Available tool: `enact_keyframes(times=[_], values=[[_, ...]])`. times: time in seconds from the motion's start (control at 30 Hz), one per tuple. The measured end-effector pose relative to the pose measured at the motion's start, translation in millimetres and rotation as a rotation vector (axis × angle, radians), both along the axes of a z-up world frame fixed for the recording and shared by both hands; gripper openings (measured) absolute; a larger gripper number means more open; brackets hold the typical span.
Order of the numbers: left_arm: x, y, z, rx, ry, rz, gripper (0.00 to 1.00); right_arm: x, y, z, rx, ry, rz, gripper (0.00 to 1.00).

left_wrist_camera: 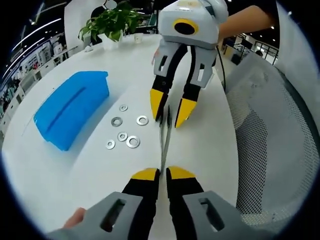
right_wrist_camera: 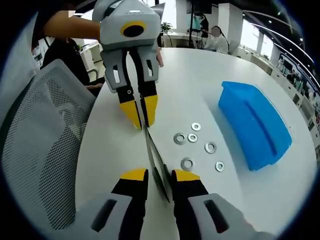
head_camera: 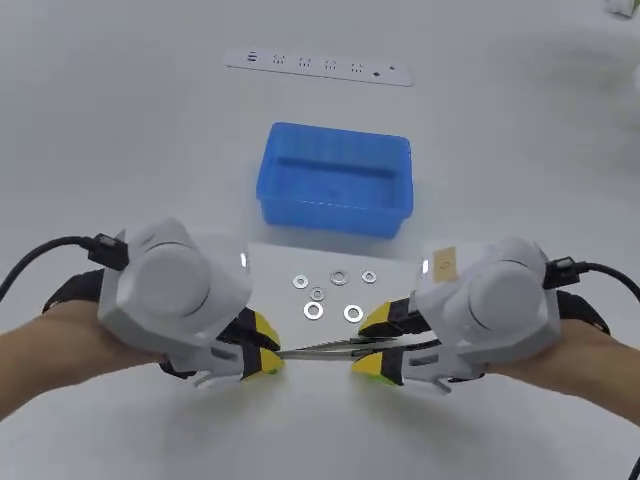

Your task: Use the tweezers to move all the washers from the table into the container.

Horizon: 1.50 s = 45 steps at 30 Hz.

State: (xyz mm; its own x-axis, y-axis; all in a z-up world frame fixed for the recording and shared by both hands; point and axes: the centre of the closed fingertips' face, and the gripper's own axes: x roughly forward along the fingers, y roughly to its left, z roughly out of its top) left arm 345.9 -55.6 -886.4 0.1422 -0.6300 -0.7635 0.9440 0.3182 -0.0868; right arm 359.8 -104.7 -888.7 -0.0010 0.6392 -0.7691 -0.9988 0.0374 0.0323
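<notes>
Both ends of the tweezers [head_camera: 320, 348] are hidden between jaws, one end in the left gripper [head_camera: 268, 346] and the other in the right gripper [head_camera: 372, 343]. Whether the right jaws press them cannot be told. The power strip [head_camera: 318, 67] markings are too small to read. The left cable [head_camera: 40, 249] and the right cable [head_camera: 610, 272] are cut off at the sides.

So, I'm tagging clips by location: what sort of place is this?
Probably an open-plan office or lab. The work is on a large white table, a mesh office chair stands beside it, a potted plant sits towards the table's far end, and a seated person shows beyond.
</notes>
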Motion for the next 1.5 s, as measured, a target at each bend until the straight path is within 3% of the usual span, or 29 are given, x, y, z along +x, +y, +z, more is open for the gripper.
enact_keyframes(times=[0.37,0.47,0.53,0.63,0.67,0.8,0.97,1.1,1.37,1.5], values=[[2.1,-3.6,-0.5,0.005,-0.023,-0.037,0.06,1.7,-0.8,-0.6,-0.013,-0.017,0.03,0.13],[2.0,-3.2,-0.5,0.01,0.0,-0.027,0.06,2.2,-1.0,-0.9,-0.016,-0.027,0.038,0.12],[0.5,-3.3,-0.5,0.031,0.001,-0.045,0.06,2.0,-0.9,-1.1,-0.018,-0.034,0.043,0.11],[-3.0,-3.6,1.1,0.067,-0.031,-0.113,0.05,-0.9,-0.3,-1.2,-0.028,-0.058,0.065,0.1],[-0.5,-2.7,4.5,0.067,-0.06,-0.12,0.05,-1.6,-0.6,-1.3,-0.034,-0.074,0.074,0.1],[0.9,1.0,16.9,0.039,-0.023,-0.097,0.05,-5.6,1.1,0.6,-0.02,-0.084,0.081,0.08],[-4.3,1.9,31.1,0.059,-0.052,-0.147,0.05,-9.8,6.2,5.1,-0.004,-0.115,0.089,0.08],[-4.7,-0.7,48.7,0.046,-0.071,-0.159,0.05,-9.4,8.2,10.3,0.031,-0.129,0.063,0.08],[-4.7,-27.5,92.4,-0.049,-0.114,-0.186,0.05,-9.4,10.9,24.4,0.126,-0.182,0.004,0.08],[-6.7,-43.8,99.0,-0.071,-0.145,-0.22,0.05,-9.5,7.2,26.4,0.161,-0.194,-0.023,0.08]])
